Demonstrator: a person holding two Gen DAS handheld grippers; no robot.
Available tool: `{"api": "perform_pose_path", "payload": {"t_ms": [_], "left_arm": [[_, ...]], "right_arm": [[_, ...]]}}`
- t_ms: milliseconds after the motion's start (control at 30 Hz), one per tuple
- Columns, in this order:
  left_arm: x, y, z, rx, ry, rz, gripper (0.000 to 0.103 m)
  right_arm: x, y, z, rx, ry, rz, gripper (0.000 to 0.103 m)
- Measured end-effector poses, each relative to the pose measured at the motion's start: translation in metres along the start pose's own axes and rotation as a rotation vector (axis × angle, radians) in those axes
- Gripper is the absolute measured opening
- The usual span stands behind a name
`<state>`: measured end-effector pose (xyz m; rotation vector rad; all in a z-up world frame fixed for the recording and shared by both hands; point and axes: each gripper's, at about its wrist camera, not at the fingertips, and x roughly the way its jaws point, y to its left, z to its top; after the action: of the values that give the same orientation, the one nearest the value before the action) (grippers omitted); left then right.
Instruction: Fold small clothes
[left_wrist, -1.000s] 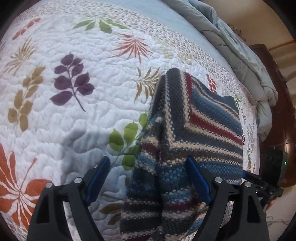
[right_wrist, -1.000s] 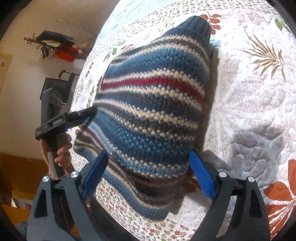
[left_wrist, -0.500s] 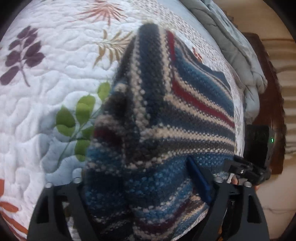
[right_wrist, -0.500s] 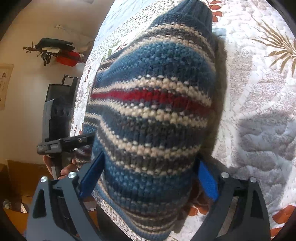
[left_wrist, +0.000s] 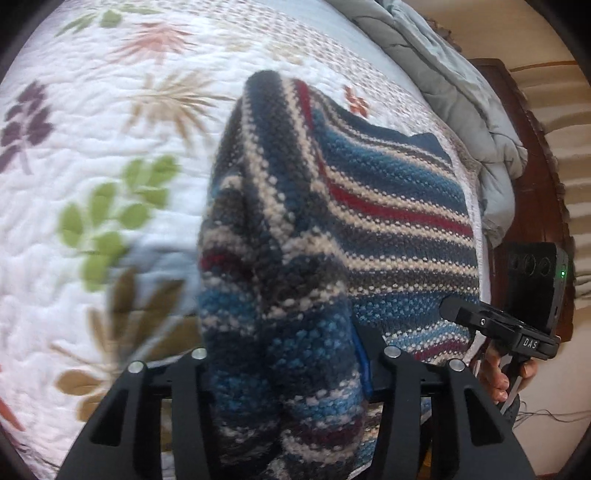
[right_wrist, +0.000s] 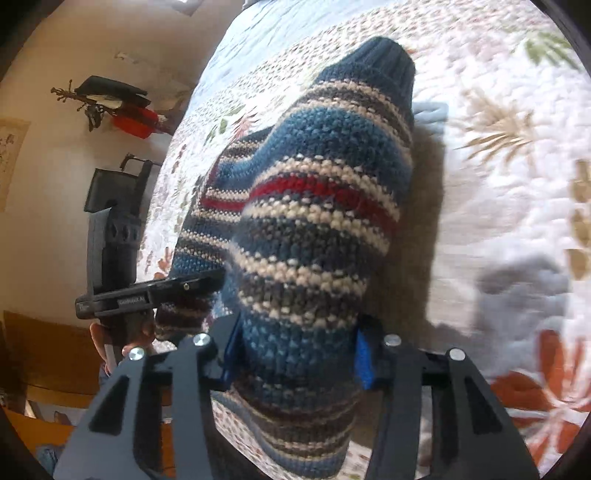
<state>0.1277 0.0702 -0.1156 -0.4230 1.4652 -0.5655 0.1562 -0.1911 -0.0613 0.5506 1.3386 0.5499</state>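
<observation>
Both grippers, left (left_wrist: 284, 369) and right (right_wrist: 295, 354), are closing their fingers on bunched folds of the striped sweater (left_wrist: 369, 221), whose length stretches away across the quilted bed (left_wrist: 110, 110).

The striped sweater (left_wrist: 295, 258) hides the left gripper's (left_wrist: 284, 354) left pad and runs off the lower frame edge, while the floral quilt (left_wrist: 110, 206) at left is motion-blurred.
</observation>
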Motion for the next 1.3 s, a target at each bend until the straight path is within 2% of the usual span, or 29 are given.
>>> {"api": "perform_pose_path", "payload": {"t_ms": [167,300,367,433,467,500,533,600,667,733,800,833,867,967,1067,1167,1233,1300], "left_arm": [[0.021,-0.034,0.007,0.025,-0.032,0.020,0.050],[0.028,-0.045,-0.008,0.028,-0.059,0.057,0.052],[0.027,-0.040,-0.018,0.028,-0.069,0.050,0.054],[0.030,-0.029,-0.023,0.006,-0.075,0.024,0.059],[0.031,-0.021,-0.024,-0.010,-0.074,0.008,0.066],[0.034,-0.012,-0.023,-0.022,-0.074,-0.006,0.074],[0.036,-0.006,-0.023,-0.032,-0.069,-0.018,0.077],[0.035,0.007,-0.025,-0.079,-0.059,-0.070,0.077],[0.022,0.009,-0.031,-0.104,-0.060,-0.066,0.077],[0.004,0.010,-0.040,-0.096,-0.085,-0.033,0.076],[-0.020,0.005,-0.052,-0.074,-0.149,0.027,0.076],[-0.034,0.001,-0.059,-0.062,-0.195,0.063,0.076],[-0.042,-0.004,-0.064,-0.055,-0.228,0.078,0.076],[-0.070,-0.022,-0.079,-0.037,-0.306,0.033,0.076],[-0.067,-0.048,-0.079,0.006,-0.286,-0.005,0.078],[-0.039,-0.071,-0.077,0.049,-0.237,0.103,0.078],[-0.017,-0.071,-0.076,0.071,-0.194,0.208,0.078],[0.007,-0.066,-0.073,0.075,-0.142,0.257,0.080]], "right_arm": [[-0.026,-0.020,0.007,0.008,-0.049,-0.061,0.047],[-0.029,-0.041,0.005,0.030,-0.018,-0.070,0.048],[-0.026,-0.046,-0.001,0.032,-0.009,-0.064,0.050],[-0.018,-0.053,-0.006,0.043,-0.017,-0.068,0.061],[-0.015,-0.055,-0.007,0.047,-0.022,-0.073,0.063],[-0.013,-0.056,-0.010,0.047,-0.031,-0.080,0.071],[-0.013,-0.058,-0.012,0.055,-0.035,-0.082,0.076],[-0.014,-0.062,-0.017,0.088,-0.043,-0.077,0.079],[-0.023,-0.064,-0.025,0.109,-0.058,-0.083,0.079],[-0.041,-0.056,-0.041,0.092,-0.102,-0.127,0.077],[-0.059,-0.038,-0.058,0.040,-0.158,-0.225,0.071],[-0.067,-0.027,-0.068,0.004,-0.178,-0.248,0.071],[-0.072,-0.015,-0.077,-0.032,-0.185,-0.225,0.070],[-0.073,0.011,-0.088,-0.112,-0.167,-0.181,0.066],[-0.061,0.031,-0.088,-0.152,-0.138,-0.213,0.066],[-0.038,0.031,-0.083,-0.136,-0.082,-0.267,0.060],[-0.026,0.020,-0.080,-0.103,-0.044,-0.285,0.057],[-0.010,0.008,-0.079,-0.078,-0.014,-0.320,0.055]]}}
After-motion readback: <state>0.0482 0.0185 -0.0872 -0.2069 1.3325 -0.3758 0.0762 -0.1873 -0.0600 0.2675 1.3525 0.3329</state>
